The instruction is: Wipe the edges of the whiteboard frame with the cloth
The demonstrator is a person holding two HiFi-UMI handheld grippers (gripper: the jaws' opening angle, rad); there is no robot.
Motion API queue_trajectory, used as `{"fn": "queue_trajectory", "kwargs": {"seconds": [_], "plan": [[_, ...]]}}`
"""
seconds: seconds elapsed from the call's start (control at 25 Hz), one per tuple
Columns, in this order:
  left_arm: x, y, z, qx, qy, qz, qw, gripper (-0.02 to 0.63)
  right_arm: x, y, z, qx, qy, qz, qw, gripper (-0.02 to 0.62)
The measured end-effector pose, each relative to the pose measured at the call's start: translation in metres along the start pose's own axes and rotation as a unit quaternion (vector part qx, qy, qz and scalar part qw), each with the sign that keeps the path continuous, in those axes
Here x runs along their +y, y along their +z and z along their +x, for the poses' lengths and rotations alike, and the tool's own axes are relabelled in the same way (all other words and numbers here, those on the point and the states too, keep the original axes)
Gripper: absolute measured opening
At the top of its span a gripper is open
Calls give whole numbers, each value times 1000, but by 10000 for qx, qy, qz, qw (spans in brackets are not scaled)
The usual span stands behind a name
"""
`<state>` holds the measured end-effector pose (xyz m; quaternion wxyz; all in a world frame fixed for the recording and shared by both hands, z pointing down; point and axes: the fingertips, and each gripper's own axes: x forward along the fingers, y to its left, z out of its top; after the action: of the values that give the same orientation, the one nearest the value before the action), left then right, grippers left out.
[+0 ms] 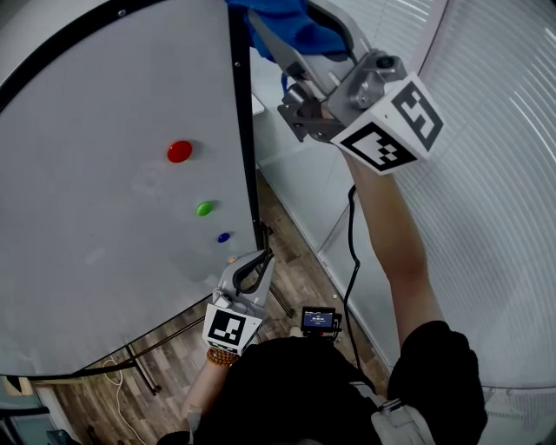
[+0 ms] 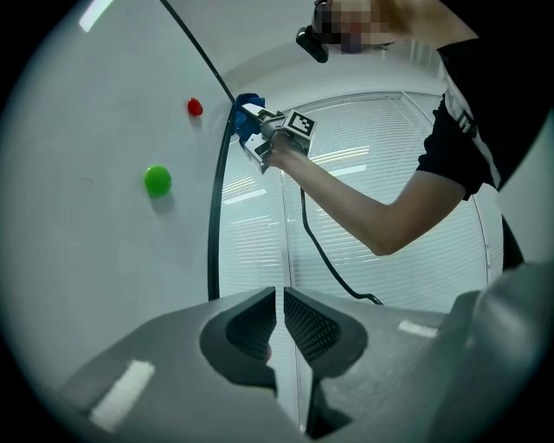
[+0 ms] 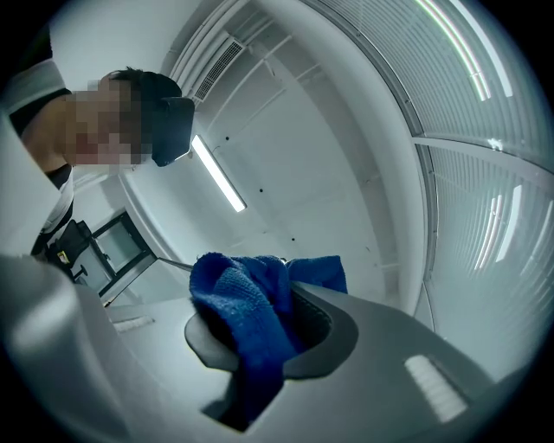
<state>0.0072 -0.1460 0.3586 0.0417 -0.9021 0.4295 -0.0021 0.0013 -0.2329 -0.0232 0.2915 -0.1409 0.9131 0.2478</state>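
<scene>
Head view shows us our right gripper clamped on the blue cloth against the upper end of the whiteboard frame, whose right edge runs down to our left gripper, jaws together, empty, beside its lower end.

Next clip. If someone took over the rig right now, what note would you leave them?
Right gripper: shut on the cloth, up at the frame's upper right corner.
Left gripper: shut, empty, low beside the frame's right edge.
Done: the pictures do not show which edges are already wiped.
Left: probably run the cloth down the right edge, then along the others.
</scene>
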Motion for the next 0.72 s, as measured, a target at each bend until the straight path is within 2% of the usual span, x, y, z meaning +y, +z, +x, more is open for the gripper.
{"fn": "queue_trajectory", "kwargs": {"seconds": [0.32, 0.72], "plan": [[-2, 0, 1, 12, -68, 16, 10000, 15, 1, -8, -2, 102, -16, 83, 9999, 69], [-3, -14, 2, 62, -87, -54, 9999, 15, 7, -26, -14, 69, 1, 476, 9988, 67]]}}
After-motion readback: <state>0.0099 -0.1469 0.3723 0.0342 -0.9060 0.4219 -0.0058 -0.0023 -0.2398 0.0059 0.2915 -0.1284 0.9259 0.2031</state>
